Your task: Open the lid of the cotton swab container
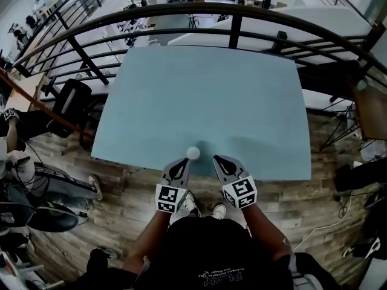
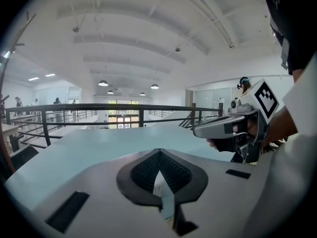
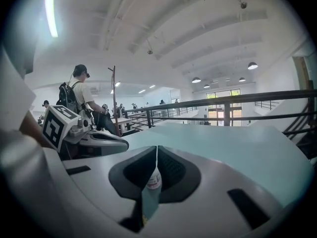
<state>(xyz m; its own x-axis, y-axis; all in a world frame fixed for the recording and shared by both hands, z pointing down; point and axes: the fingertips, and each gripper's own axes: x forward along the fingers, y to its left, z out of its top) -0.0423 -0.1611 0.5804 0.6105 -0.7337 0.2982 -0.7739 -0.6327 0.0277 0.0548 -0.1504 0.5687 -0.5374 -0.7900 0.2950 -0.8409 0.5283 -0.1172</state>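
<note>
Left hand-held gripper [image 1: 183, 161] (shut) just beside swab container [image 1: 193, 153]; contact unclear

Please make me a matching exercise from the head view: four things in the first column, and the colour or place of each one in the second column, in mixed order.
Things:
1. cotton swab container
2. table
3. railing
4. floor

Descriptions:
a. brown wooden planks
b. light blue flat top
c. white and round, close to the table's near edge
d. black bars, beyond the table's far edge

Pairs: 1-c, 2-b, 3-d, 4-a
</note>
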